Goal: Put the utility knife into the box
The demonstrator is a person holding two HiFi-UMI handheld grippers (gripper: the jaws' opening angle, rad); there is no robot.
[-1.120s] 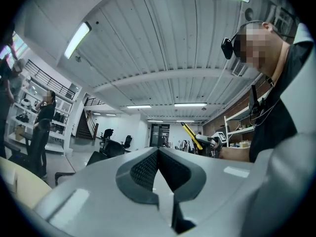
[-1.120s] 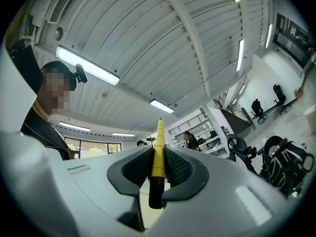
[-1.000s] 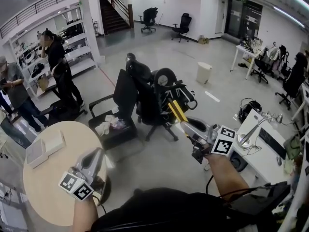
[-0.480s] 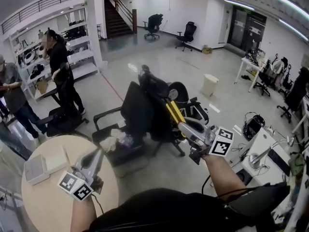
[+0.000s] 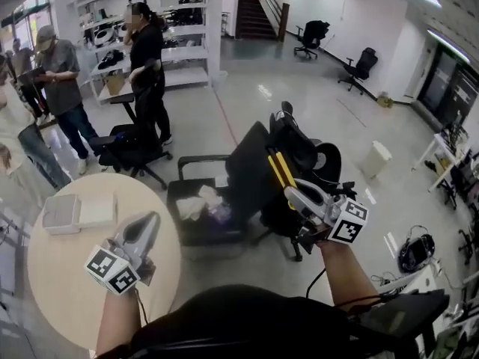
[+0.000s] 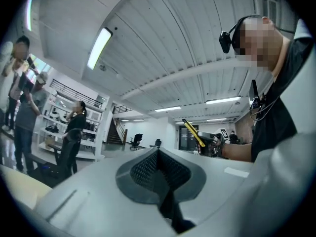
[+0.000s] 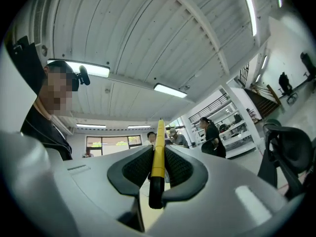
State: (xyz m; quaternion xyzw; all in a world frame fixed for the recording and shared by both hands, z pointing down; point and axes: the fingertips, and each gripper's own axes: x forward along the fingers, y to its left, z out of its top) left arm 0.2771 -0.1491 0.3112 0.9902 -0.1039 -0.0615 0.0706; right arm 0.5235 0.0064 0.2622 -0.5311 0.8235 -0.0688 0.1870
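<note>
My right gripper (image 5: 290, 194) is shut on a yellow utility knife (image 5: 277, 169), which sticks up and forward out of the jaws. In the right gripper view the knife (image 7: 158, 147) stands clamped between the two dark pads of that gripper (image 7: 158, 157). My left gripper (image 5: 151, 218) hangs over the right edge of the round beige table (image 5: 52, 290); its pads meet with nothing between them (image 6: 158, 152). A white box (image 5: 78, 212) lies on the table's far left side, well left of both grippers. The left gripper view also catches the knife (image 6: 194, 133) off to the right.
Black office chairs (image 5: 288, 152) stand right in front, one seat (image 5: 200, 204) holding crumpled cloth. Several people (image 5: 146, 66) stand by white shelves (image 5: 187, 43) at the upper left. The open grey floor stretches beyond.
The view has swung left and both grippers have moved left with it. The round table and the box now lie nearer the left gripper. The right gripper still holds the knife.
</note>
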